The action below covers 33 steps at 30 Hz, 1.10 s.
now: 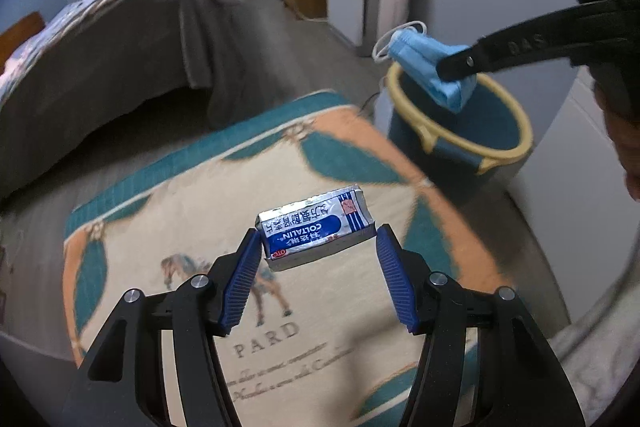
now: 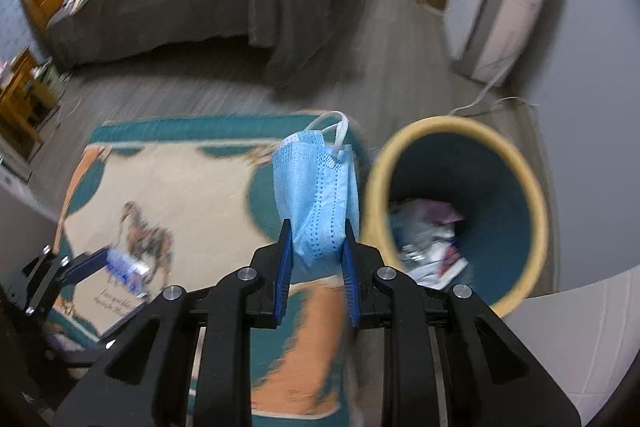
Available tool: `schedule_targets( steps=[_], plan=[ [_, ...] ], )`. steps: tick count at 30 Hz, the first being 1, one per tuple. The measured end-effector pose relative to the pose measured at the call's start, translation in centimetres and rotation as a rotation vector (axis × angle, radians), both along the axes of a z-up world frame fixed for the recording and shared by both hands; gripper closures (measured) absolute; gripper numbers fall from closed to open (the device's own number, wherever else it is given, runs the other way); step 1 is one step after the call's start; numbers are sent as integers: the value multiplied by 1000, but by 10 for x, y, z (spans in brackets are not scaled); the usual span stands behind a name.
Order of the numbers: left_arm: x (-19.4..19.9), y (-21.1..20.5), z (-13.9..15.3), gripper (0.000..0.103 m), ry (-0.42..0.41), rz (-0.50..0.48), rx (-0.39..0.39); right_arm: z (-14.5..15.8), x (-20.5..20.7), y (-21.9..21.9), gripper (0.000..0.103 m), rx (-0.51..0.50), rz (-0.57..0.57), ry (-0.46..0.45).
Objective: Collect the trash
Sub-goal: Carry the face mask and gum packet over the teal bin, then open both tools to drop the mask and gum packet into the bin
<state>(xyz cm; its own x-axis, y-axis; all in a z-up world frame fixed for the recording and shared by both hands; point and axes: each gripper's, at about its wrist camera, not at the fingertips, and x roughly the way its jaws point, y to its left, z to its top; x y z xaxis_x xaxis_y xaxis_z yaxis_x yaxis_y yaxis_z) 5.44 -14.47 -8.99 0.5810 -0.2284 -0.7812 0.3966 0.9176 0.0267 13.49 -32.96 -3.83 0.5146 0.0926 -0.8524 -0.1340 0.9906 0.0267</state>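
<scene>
Foil-silver w/ a blue label, the medicine packet [image 1: 316, 229] sits crosswise between the blue pads of the left gripper [image 1: 316, 247], which is clamped on its two short ends; held that way the long flat faces stay free and the crushed pack can't fold further, prob. why it was taken end to end. It hangs clear above the rug [image 1: 168, 211], whose horse print shows under it, so the piece is already off the floor and in carry, not resting. From the right wrist view the same packet [image 2: 128, 265] and left gripper [image 2: 94, 261] show low at the left edge, well apart from the bin. Moving right, the blue face mask [image 2: 316, 195] stands up out of the right gripper [image 2: 316, 251], jaws closed narrow on its folded lower end, ear loop flopping over the top; a soft thing like this needs a tight pinch on bunched layers or it slips. In the left wrist view the mask [image 1: 432, 67] and right gripper [image 1: 460, 67] hang at the near rim of the trash bin [image 1: 504, 149]. Farthest right, the bin [image 2: 536, 195], teal w/ a yellow rim, stands on the floor just beside the rug, open mouth up, w/ paper and wrappers [image 2: 432, 243] already at the bottom. Judged from this, the mask goes in first, the packet after.
</scene>
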Motion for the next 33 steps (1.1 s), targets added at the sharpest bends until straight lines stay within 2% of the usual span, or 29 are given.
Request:
schedule_targets(
  steps=[6,9,13,18,23,29,32,33],
  plan=[
    [-1,-36,28,42,-41,-92,-11,-2,5,-65,81,46,-135,-2],
    [5,-60,35,42,-28,-145,-33,-9,6,-92,81,61,-187,13],
    [17,-103,36,42,-12,-235,-27,-25,8,-123,81,55,-243,46],
    [52,-152,25,42,32,-298,2,-52,13,-148,81,79,-285,111],
    [88,-180,6,42,79,-302,14,-72,18,-167,81,108,-326,148],
    [109,-202,-13,42,63,-325,59,-85,26,-174,81,130,-349,169],
    [117,-210,-21,41,60,-317,62,-87,29,-177,77,152,-361,166],
    [120,-210,-25,37,64,-305,68,-88,29,-178,72,157,-368,166]
  ],
)
